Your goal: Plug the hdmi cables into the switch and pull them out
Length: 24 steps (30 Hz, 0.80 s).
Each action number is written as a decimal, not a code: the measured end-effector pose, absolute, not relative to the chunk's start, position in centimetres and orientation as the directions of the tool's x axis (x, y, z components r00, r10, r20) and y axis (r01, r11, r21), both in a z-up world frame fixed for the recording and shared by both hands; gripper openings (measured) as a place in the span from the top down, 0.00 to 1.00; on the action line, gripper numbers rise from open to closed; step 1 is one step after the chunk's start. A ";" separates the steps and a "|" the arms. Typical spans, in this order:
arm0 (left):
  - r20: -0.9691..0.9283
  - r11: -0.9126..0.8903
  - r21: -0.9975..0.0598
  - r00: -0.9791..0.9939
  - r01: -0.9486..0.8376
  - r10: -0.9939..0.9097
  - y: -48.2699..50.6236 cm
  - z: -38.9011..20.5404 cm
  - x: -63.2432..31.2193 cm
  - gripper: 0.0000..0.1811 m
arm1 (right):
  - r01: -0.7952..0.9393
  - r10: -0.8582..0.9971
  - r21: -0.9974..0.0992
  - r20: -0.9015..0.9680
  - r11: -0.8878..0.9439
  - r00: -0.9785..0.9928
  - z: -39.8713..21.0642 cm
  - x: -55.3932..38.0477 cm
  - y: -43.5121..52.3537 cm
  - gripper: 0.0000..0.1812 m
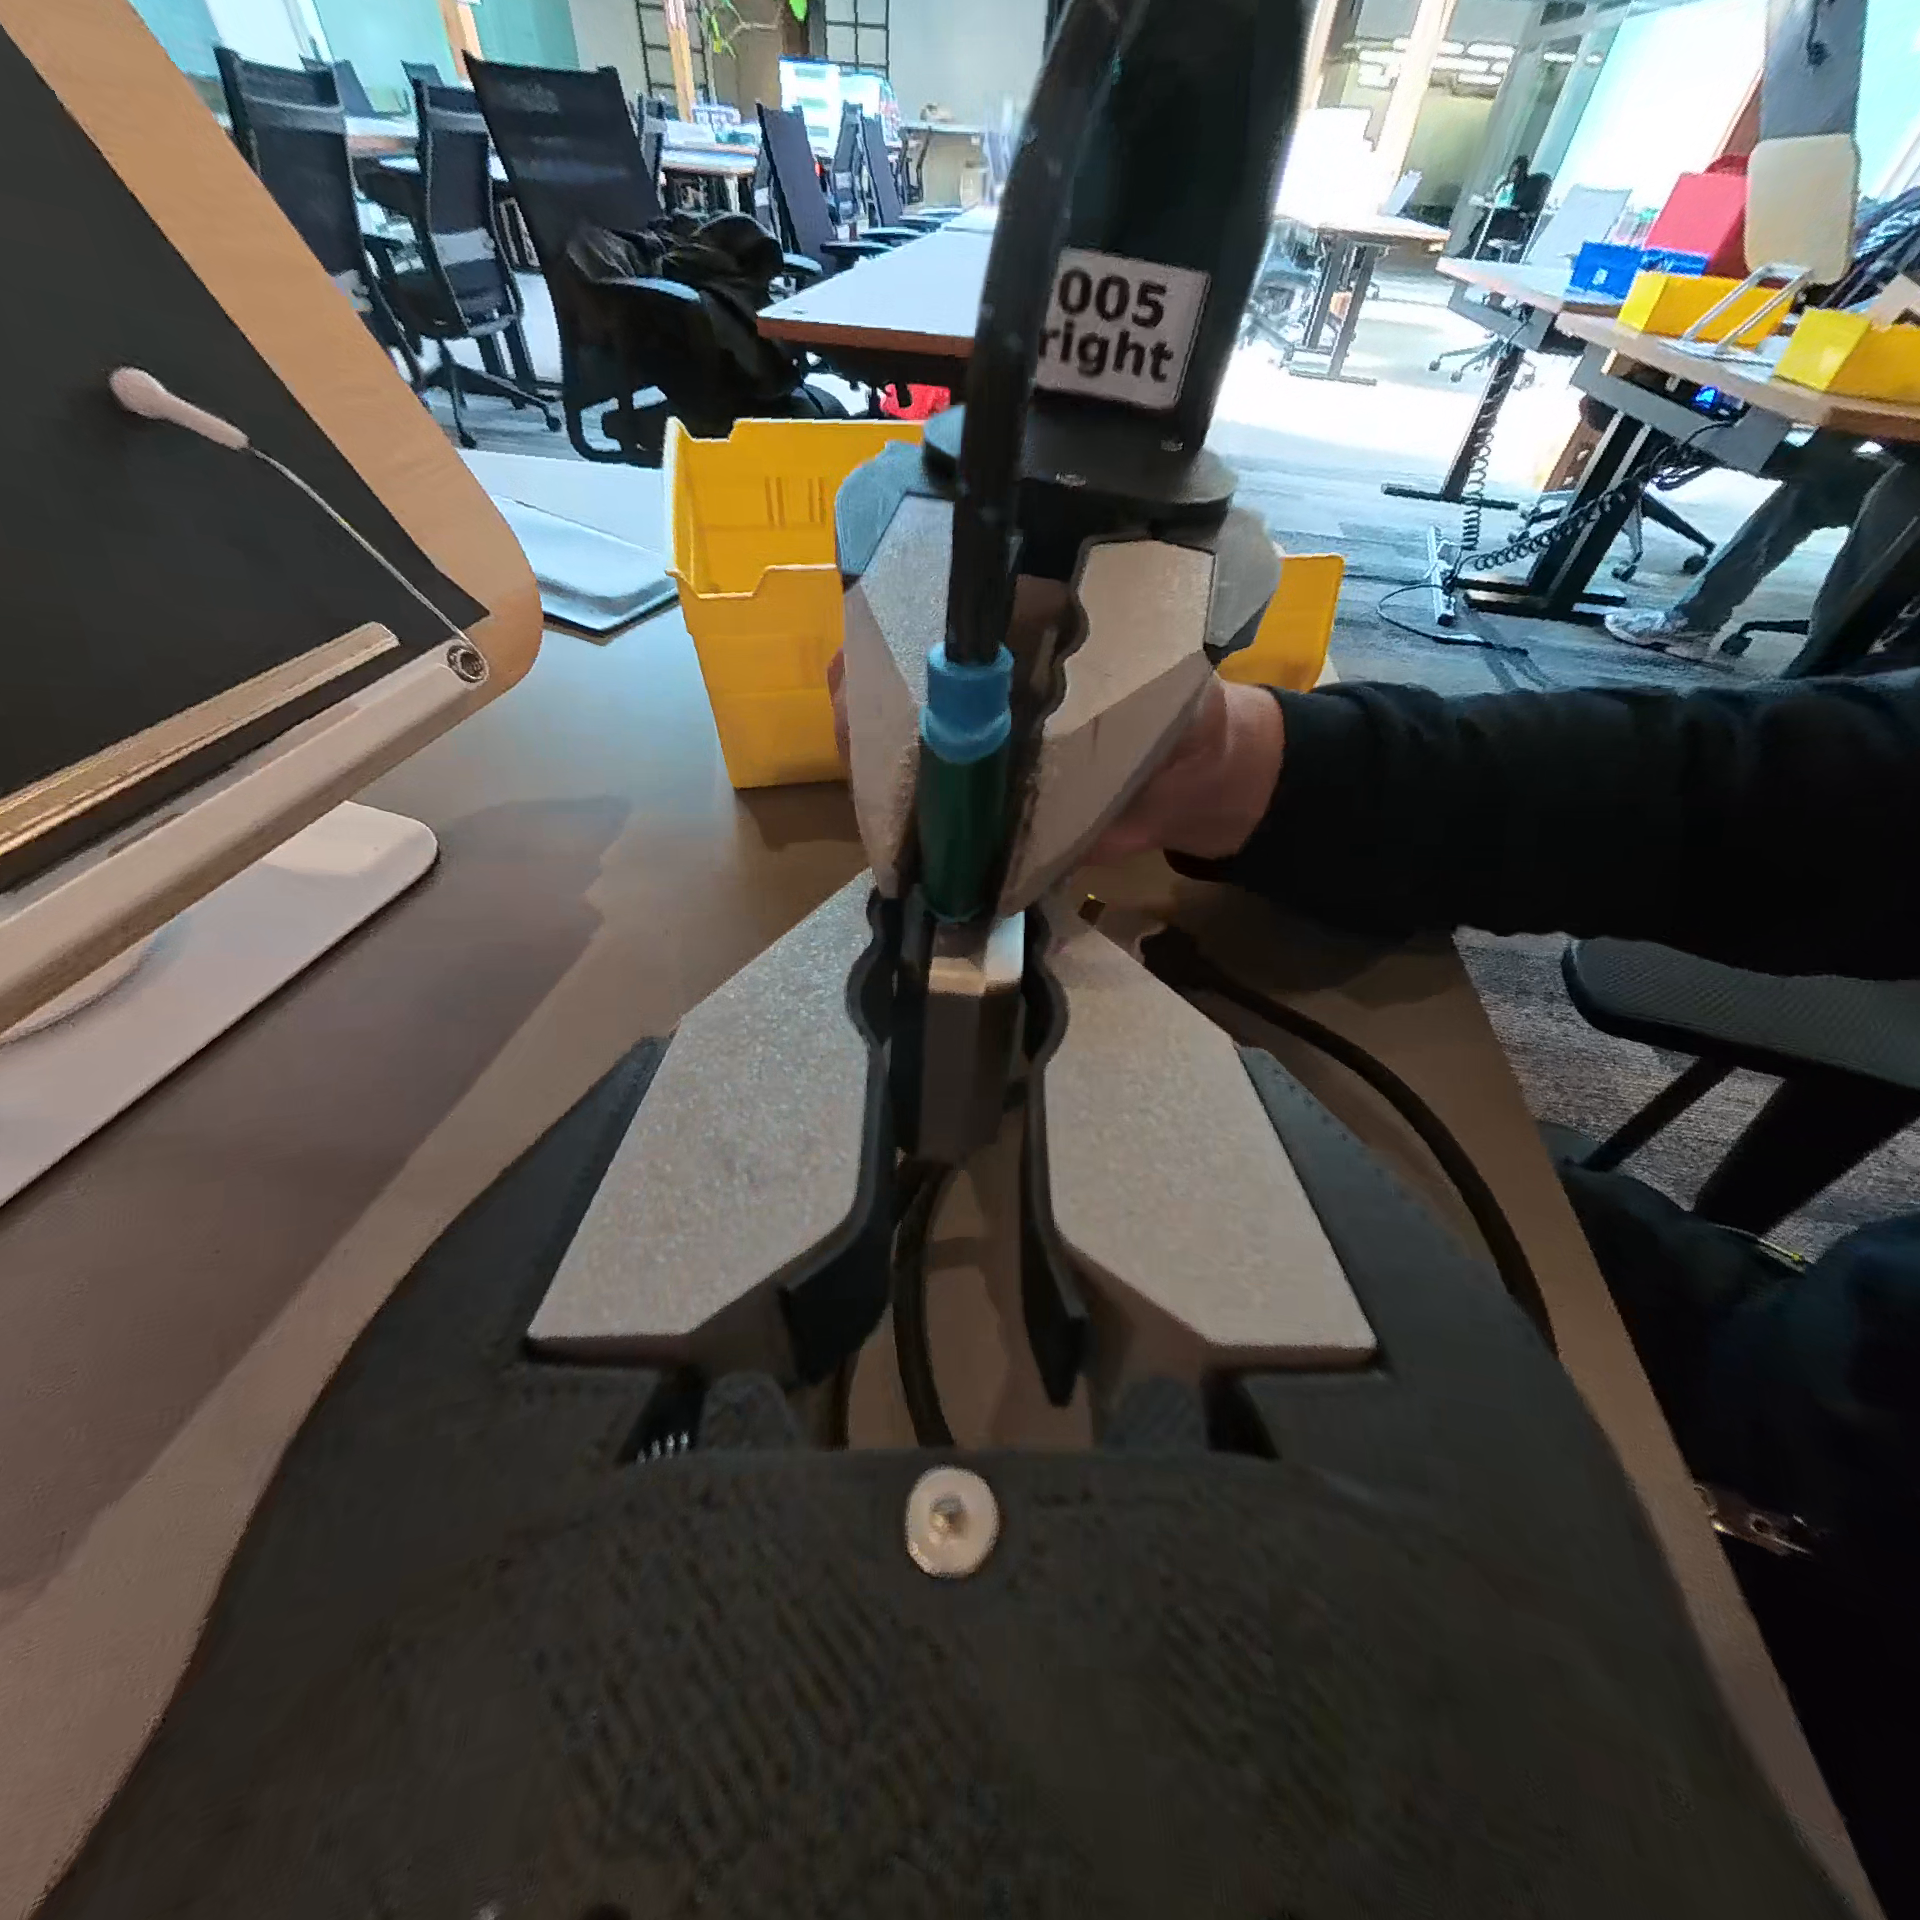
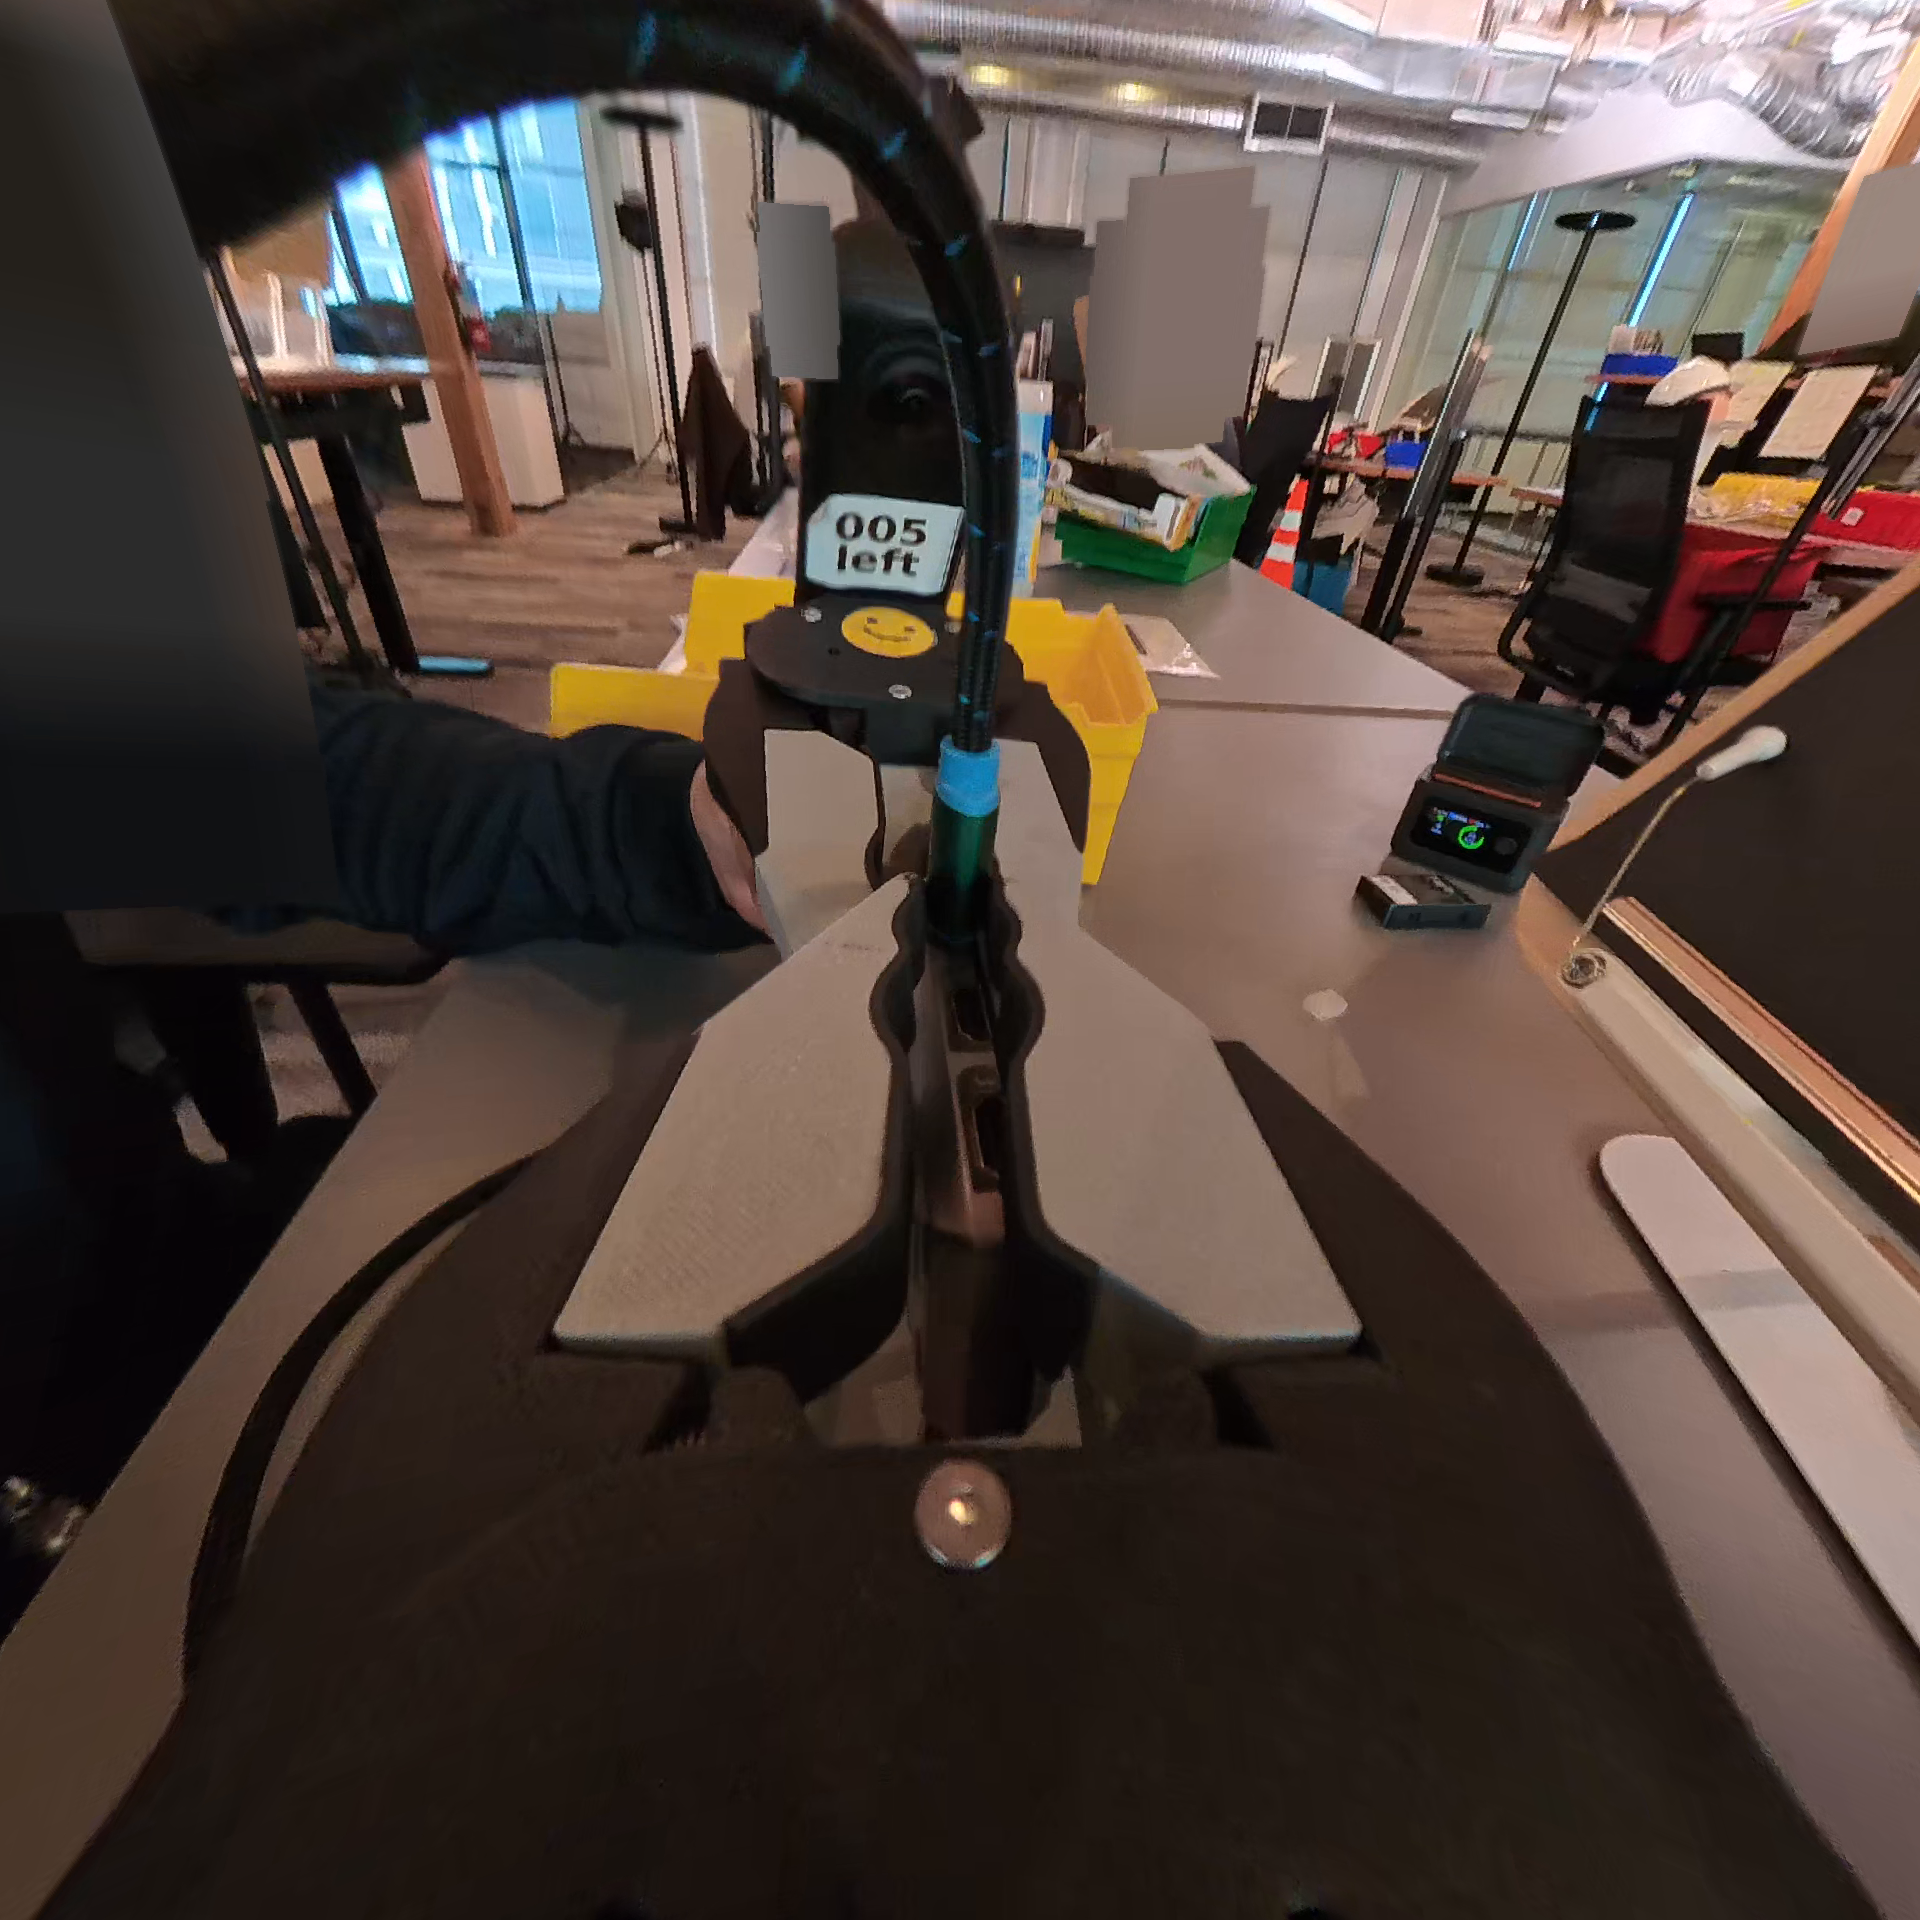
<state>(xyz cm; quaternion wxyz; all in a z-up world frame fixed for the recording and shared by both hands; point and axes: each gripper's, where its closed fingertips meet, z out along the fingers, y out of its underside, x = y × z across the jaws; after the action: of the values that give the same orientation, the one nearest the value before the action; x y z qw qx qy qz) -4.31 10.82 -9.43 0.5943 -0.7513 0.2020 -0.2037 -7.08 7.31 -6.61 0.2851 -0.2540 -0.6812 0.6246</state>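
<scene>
Green plug (image 1: 961,821), blue collar, at silver switch (image 1: 971,1029), left tongs (image 1: 961,925) clamp switch, right tongs (image 2: 956,904) clamp plug.

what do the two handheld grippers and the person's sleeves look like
Both grippers, left gripper and right gripper, have pale grey textured fingers with wavy black pads on black bodies. Each handle carries a white label; the left also has a yellow round sticker. The sleeves are dark.

A grey-brown table (image 2: 1299,935) carried everything. At one o'clock in the right wrist view stood a small lit-screen device (image 2: 1481,821), with a yellow bin (image 2: 1101,686) at twelve and a tilted board's white base (image 1: 197,966) at nine in the left wrist view.
</scene>
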 end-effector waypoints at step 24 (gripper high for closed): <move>0.296 -0.214 -0.954 0.780 0.210 -0.551 11.0 -7.4 -4.3 0.90 | 0.010 0.703 -0.977 -0.159 -0.211 -0.693 -4.8 -7.6 8.1 0.96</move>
<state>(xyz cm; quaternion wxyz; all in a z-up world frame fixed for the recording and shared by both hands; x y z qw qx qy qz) -4.33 11.03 -7.37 0.6155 -0.7151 0.1192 -0.3093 -7.56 8.12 -4.81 0.2426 -0.3078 -0.5792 0.7148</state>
